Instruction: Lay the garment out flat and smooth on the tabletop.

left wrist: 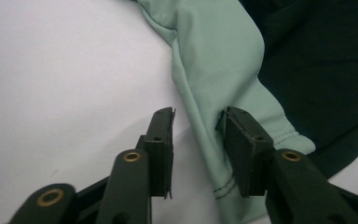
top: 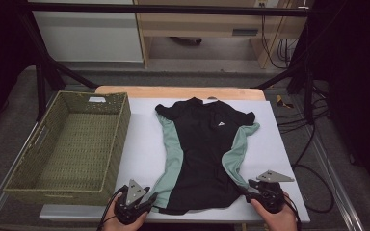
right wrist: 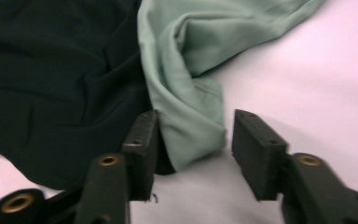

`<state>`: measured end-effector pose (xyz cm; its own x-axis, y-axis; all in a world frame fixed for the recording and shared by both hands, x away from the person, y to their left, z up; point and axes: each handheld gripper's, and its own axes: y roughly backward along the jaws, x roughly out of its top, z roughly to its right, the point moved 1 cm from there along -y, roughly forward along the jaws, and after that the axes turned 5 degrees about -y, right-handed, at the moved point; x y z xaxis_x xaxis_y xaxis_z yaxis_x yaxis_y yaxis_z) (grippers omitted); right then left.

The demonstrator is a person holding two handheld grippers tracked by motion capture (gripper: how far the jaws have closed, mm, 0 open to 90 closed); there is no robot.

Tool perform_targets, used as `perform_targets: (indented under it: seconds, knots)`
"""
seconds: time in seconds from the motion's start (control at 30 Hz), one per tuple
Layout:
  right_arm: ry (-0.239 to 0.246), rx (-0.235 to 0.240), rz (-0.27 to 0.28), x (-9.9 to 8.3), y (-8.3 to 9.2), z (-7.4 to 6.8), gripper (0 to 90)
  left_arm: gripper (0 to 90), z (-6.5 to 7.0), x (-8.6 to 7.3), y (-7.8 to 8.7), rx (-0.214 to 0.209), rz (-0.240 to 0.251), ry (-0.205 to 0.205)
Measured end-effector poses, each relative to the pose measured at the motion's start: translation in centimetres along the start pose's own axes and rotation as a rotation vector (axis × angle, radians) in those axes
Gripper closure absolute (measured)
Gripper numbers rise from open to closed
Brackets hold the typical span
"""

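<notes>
So there's a black shirt (top: 203, 149) with mint-green side panels spread flat on the white tabletop (top: 279, 154), collar pointing away from the person, hem at the near edge. The fabric looks thin and stretchy, kind of smooth athletic stuff, with a tiny white logo on the chest and neat stitched hems. A bit rumpled along both green panels.

The left gripper (top: 142, 201) sits at the near-left hem corner. In the left gripper view its blocky black pads are part-way open with the green hem edge (left wrist: 214, 154) running between them; the far pad is right against the cloth, the other has a gap, so it isn't clamped.

The right gripper (top: 250, 187) is at the near-right corner. In the right gripper view a folded lump of green fabric (right wrist: 191, 126) sits between the pads, touching one, daylight at the other. Also part-way open, nothing pinched.

Off to the left, a rectangular woven basket (top: 118, 144), olive-ish wicker with a coarse weave, sits just beside the shirt.
</notes>
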<state>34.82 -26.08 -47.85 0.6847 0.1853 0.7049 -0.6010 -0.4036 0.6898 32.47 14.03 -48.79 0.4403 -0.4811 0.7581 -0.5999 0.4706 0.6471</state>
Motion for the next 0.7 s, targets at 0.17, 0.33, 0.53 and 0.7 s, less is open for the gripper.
perform_targets:
  seconds: [0.17,0.33,0.53,0.7]
  knots:
    - [0.028,0.004,-0.014,0.1,0.0,-0.3,76.1,77.6,0.2,-0.1,-0.1,-0.025,-0.006,-0.029]
    - [-0.002,-0.016,-0.028,0.6,1.4,-0.8,80.2,84.7,0.1,0.1,0.3,-0.081,0.032,0.013]
    - [-0.032,-0.046,-0.030,2.1,4.0,-1.9,80.2,85.1,-0.2,0.5,2.1,-0.103,0.096,0.062]
    - [-0.033,-0.032,-0.050,2.5,4.8,-2.6,79.6,84.6,-0.3,0.3,3.8,-0.055,0.097,0.044]
